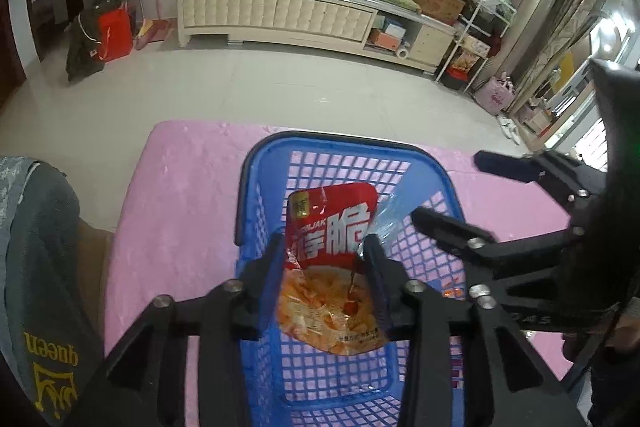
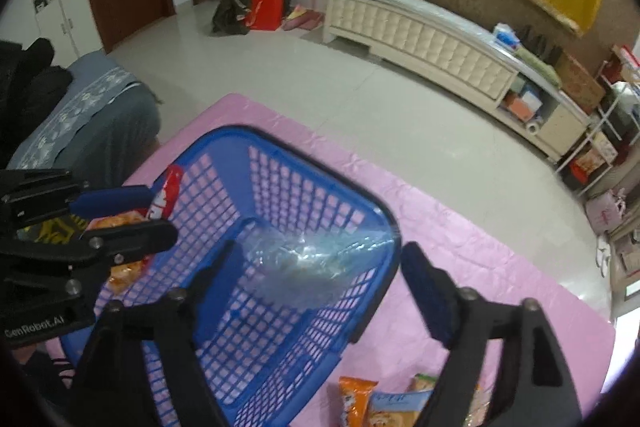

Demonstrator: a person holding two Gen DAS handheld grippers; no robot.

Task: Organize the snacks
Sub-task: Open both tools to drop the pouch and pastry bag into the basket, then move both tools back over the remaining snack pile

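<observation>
The left gripper (image 1: 322,251) hangs over the blue basket (image 1: 256,203) with a red snack packet (image 1: 332,259) upright between its fingers; whether the pads press on the packet or only flank it cannot be told, since its edges sit right against both. Just right of it a clear plastic wrapper (image 1: 390,215) pokes up, half hidden behind the packet. The right gripper (image 2: 316,267) stands released, jaws wide apart, one finger inside the basket (image 2: 312,147) and the other outside its rim, with the clear wrapper (image 2: 304,259) blurred between them and apparently untouched. The basket rests on a pink tablecloth (image 1: 180,195). Only the right wrist view shows more snack packets (image 2: 384,403) lying on the cloth near the bottom edge, cut off by the frame. The left wrist view alone shows the red packet's printed face.
</observation>
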